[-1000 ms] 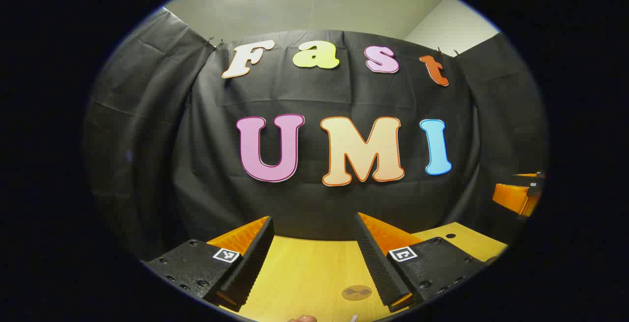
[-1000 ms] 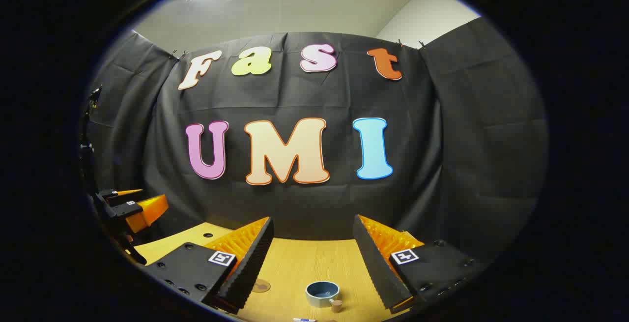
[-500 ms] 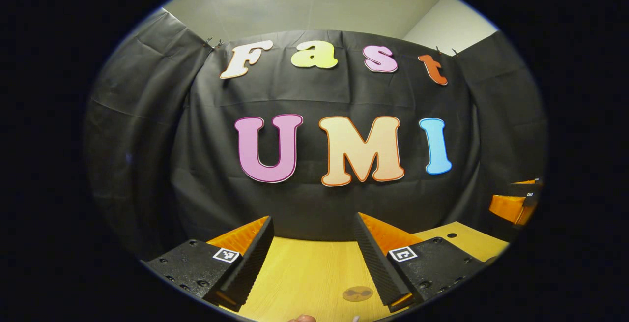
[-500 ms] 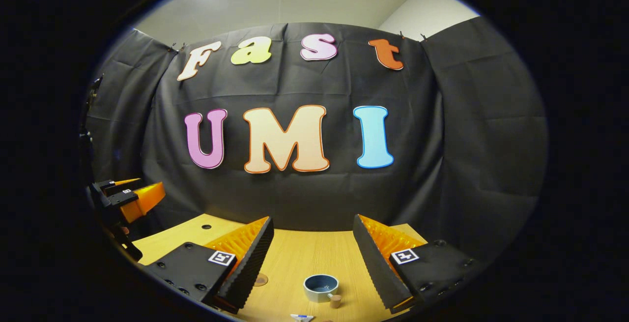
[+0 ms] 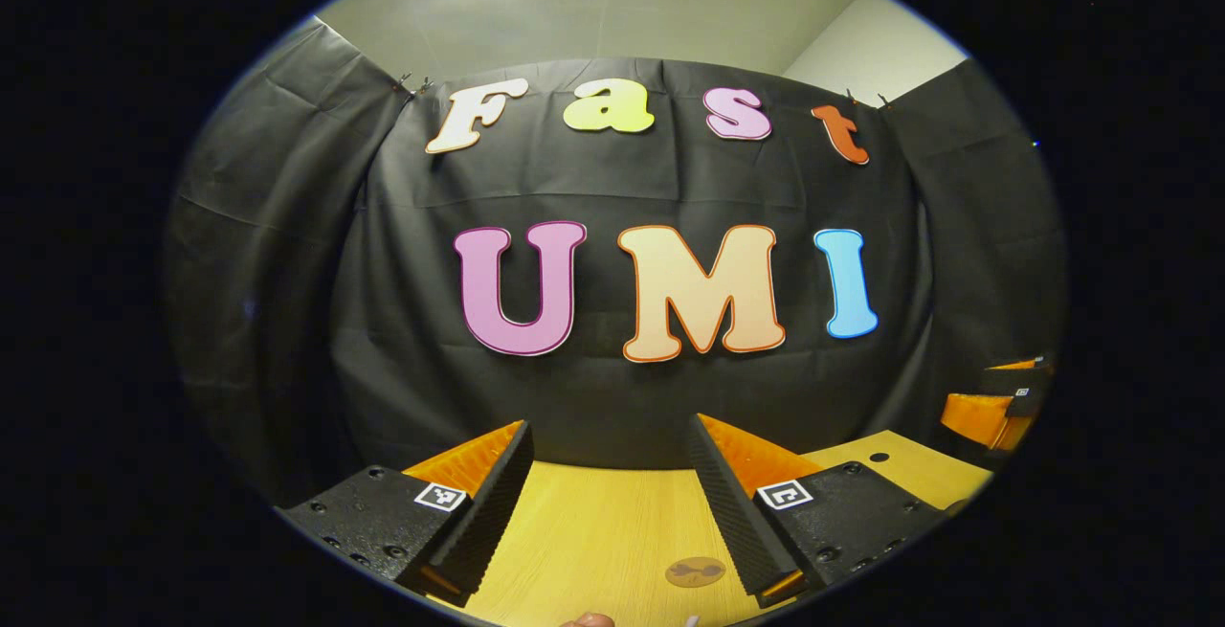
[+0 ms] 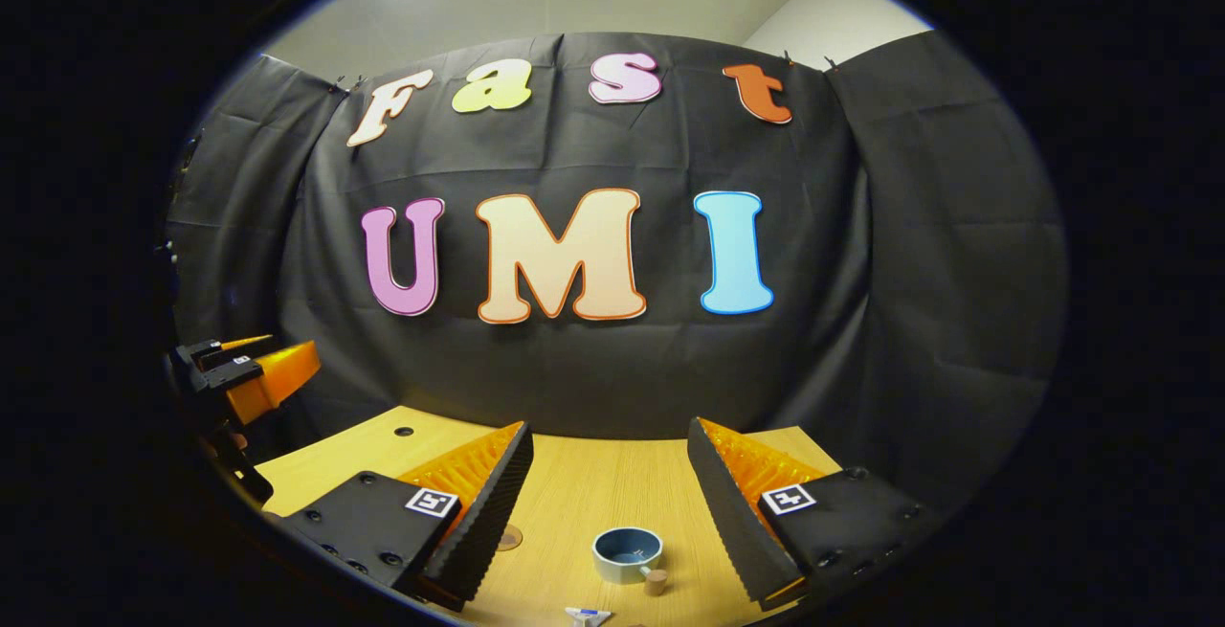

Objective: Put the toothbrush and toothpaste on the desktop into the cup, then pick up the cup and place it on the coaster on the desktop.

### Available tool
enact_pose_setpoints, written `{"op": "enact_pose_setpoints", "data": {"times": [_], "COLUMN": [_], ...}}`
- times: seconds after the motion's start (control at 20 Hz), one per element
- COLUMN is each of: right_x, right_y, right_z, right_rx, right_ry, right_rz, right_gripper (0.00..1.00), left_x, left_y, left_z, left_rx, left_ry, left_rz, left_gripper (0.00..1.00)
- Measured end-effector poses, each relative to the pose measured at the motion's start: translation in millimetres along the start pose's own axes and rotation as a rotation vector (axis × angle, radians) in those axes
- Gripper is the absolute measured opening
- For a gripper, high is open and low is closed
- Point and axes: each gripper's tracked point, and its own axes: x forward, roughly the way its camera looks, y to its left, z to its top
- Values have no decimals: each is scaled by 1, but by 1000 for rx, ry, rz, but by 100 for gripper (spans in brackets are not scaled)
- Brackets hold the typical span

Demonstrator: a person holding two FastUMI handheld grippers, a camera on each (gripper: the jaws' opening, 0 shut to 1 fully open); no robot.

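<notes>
In the right gripper view a blue-grey cup (image 6: 627, 553) with a brown knob handle stands on the wooden desktop (image 6: 584, 493), low between my fingers. My right gripper (image 6: 610, 428) hovers open above it with nothing in it. A white and blue tip of the toothpaste or toothbrush (image 6: 588, 615) peeks in at the bottom edge. The round brown coaster (image 6: 509, 538) is half hidden behind one finger. In the left gripper view the coaster (image 5: 696, 571) lies near the bottom, and my left gripper (image 5: 610, 426) is open and empty.
The other gripper (image 6: 249, 378) hangs at the far left of the right gripper view, and at the far right (image 5: 995, 407) of the left gripper view. The desktop has a small hole (image 6: 403, 432) near its back edge. A pinkish object (image 5: 589, 619) shows at the bottom.
The right gripper has tipped downward: more desktop shows and the cup sits a little higher in its view. The left gripper has barely moved.
</notes>
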Motion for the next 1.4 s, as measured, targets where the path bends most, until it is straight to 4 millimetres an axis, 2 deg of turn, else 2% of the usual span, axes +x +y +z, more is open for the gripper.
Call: {"op": "enact_pose_setpoints", "data": {"times": [0.25,0.5,0.9,1.4], "right_x": [-1,-8,-24,-46], "right_y": [5,6,27,22], "right_z": [-43,-104,-196,-293], "right_rx": [-21,6,-21,-61], "right_ry": [121,296,574,898], "right_rz": [32,44,132,115], "right_gripper": [99,99,99,100], "left_x": [-1,-5,-10,-6], "left_y": [3,4,14,31], "left_z": [-4,-10,-19,-36], "left_rx": [-4,-5,-4,7], "left_ry": [3,8,24,67], "left_rz": [2,3,21,42], "left_gripper": [94,94,94,94]}}
